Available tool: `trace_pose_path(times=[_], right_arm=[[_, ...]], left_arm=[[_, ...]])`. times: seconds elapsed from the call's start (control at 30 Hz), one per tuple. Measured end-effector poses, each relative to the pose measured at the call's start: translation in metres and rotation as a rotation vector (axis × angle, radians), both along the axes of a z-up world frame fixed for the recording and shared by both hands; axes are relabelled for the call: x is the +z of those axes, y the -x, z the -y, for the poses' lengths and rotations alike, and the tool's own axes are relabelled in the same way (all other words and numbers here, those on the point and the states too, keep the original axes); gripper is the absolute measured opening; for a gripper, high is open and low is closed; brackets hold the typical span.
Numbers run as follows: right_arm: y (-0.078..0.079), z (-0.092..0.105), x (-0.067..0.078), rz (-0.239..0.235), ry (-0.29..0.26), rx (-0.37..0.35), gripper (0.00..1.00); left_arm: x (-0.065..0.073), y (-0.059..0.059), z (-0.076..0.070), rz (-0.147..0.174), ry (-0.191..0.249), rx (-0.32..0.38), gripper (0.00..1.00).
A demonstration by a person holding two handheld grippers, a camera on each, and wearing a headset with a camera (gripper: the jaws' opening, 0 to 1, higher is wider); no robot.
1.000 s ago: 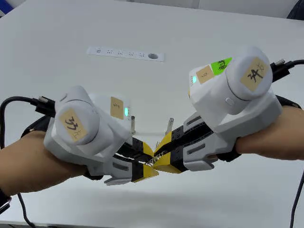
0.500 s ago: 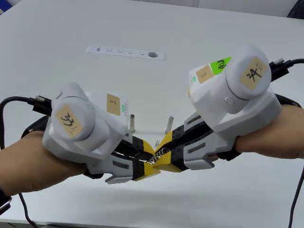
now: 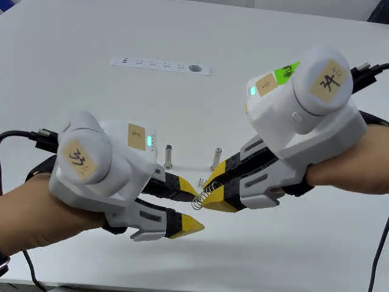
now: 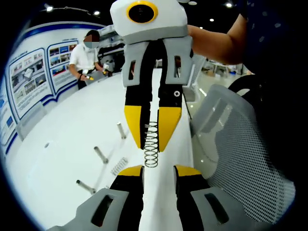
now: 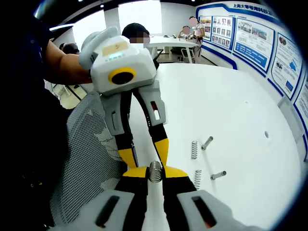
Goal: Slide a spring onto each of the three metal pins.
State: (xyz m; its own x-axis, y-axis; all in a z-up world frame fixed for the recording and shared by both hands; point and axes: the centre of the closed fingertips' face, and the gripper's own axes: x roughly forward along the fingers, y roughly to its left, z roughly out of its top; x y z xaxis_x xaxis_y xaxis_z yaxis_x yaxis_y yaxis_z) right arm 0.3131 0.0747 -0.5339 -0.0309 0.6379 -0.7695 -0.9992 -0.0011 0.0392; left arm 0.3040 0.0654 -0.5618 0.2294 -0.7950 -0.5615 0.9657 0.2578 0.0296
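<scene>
Handover is finishing: a moment ago both pairs of tongs were meeting tip to tip at the spring (image 3: 200, 196), and now the left tongs (image 3: 199, 211) are standing open and clear of it, while the right tongs (image 3: 209, 196) alone are pinching it. That is freeing the right hand to carry it off, so threading this spring is probably only beginning. The spring is hanging above the worktop (image 3: 273, 36), just short of the left-hand pin (image 3: 168, 156) and the right-hand pin (image 3: 216, 159), both standing upright. Its long axis is running along the right tongs' jaws, free end poking past their tips toward the left tongs, well off the pins' upright line, so it is likely needing a turn first.
</scene>
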Motion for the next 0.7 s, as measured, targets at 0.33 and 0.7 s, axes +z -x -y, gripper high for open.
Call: trace_pose_path(times=[0.33,0.7], right_arm=[[-0.021,0.027,0.003,0.023,0.032,-0.068,0.12],[-0.052,0.061,0.011,0.057,0.062,-0.164,0.12]], left_arm=[[-0.007,-0.004,-0.030,-0.023,0.024,0.096,0.39],[-0.012,-0.013,-0.062,-0.025,0.060,0.232,0.51]])
